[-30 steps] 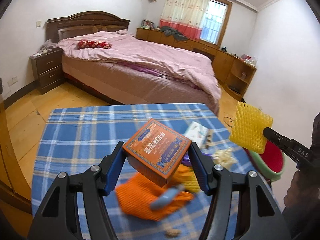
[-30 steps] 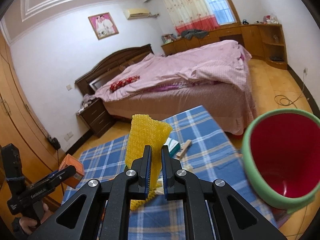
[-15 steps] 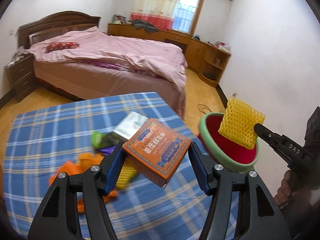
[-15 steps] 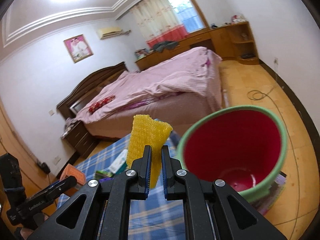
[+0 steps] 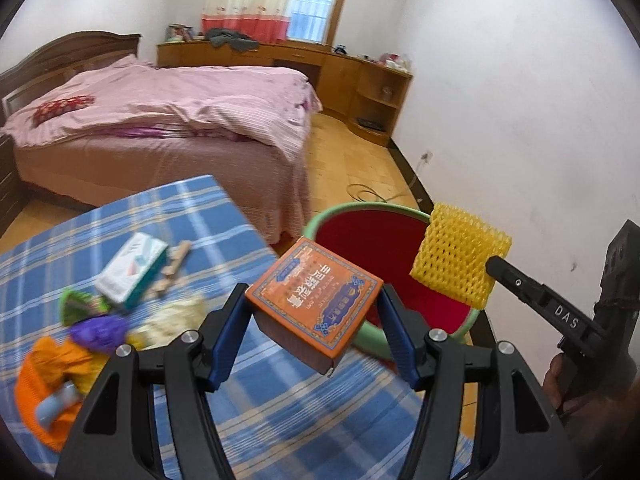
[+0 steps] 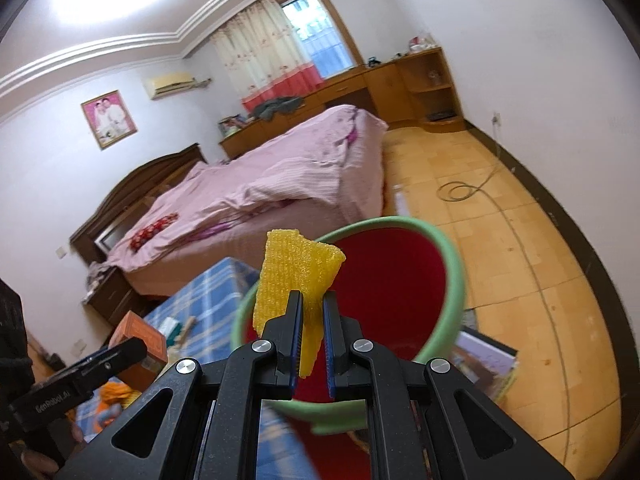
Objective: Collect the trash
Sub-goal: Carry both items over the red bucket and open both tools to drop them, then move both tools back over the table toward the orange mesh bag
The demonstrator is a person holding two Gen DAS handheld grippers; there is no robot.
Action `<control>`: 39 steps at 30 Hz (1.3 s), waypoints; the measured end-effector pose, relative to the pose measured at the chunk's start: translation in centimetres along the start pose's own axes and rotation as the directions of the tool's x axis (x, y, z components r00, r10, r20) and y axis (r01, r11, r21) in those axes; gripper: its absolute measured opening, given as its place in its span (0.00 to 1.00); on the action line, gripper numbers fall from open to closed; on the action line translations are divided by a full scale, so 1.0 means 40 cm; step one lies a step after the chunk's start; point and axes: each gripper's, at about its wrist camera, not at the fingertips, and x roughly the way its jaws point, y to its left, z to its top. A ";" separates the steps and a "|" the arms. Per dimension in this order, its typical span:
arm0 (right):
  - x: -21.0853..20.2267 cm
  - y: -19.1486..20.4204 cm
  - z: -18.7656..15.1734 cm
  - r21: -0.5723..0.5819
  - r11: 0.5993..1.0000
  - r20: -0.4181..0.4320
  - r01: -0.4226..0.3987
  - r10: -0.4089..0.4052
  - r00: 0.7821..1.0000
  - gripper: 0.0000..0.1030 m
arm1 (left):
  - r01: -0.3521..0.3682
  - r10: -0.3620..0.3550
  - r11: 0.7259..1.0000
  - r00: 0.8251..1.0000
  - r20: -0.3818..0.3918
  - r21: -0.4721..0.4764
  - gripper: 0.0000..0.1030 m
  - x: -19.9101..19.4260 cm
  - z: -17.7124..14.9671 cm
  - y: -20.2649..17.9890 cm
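My left gripper (image 5: 314,312) is shut on an orange box (image 5: 314,300) and holds it above the table's right edge, close to the bin. My right gripper (image 6: 311,312) is shut on a yellow foam net (image 6: 296,280), held over the open mouth of the green bin with a red inside (image 6: 404,280). The bin (image 5: 372,240) stands on the floor beside the table. In the left wrist view the foam net (image 5: 460,260) hangs over the bin's right rim. The box also shows in the right wrist view (image 6: 138,334).
The blue plaid table (image 5: 200,216) holds a white-green carton (image 5: 132,268), wood bits (image 5: 174,268), purple wrapper (image 5: 100,330), an orange net (image 5: 48,376) and pale scraps (image 5: 172,316). A pink bed (image 5: 160,120) stands behind. A cable (image 6: 460,190) and books (image 6: 488,364) lie on the floor.
Both grippers have swung right from over the table toward the bin. The foam net now hangs over the bin's mouth and the orange box is near its rim. Both grips are unchanged.
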 end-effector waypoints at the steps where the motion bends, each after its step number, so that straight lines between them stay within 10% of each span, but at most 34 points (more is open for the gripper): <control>1: 0.003 -0.013 -0.001 0.004 1.000 0.000 0.010 -0.010 1.000 0.09 | 0.007 -0.007 1.000 1.000 -0.007 0.006 0.62 0.018 0.003 -0.010; 21: 0.062 -0.138 -0.023 0.057 0.997 -0.045 0.048 -0.045 0.998 0.14 | 0.049 -0.042 0.995 0.995 -0.093 0.082 0.67 0.187 -0.002 -0.123; 39: 0.009 -0.094 -0.023 0.054 0.999 -0.034 0.004 -0.002 0.999 0.25 | -0.008 0.009 1.000 0.998 -0.070 0.019 0.68 0.078 -0.018 -0.061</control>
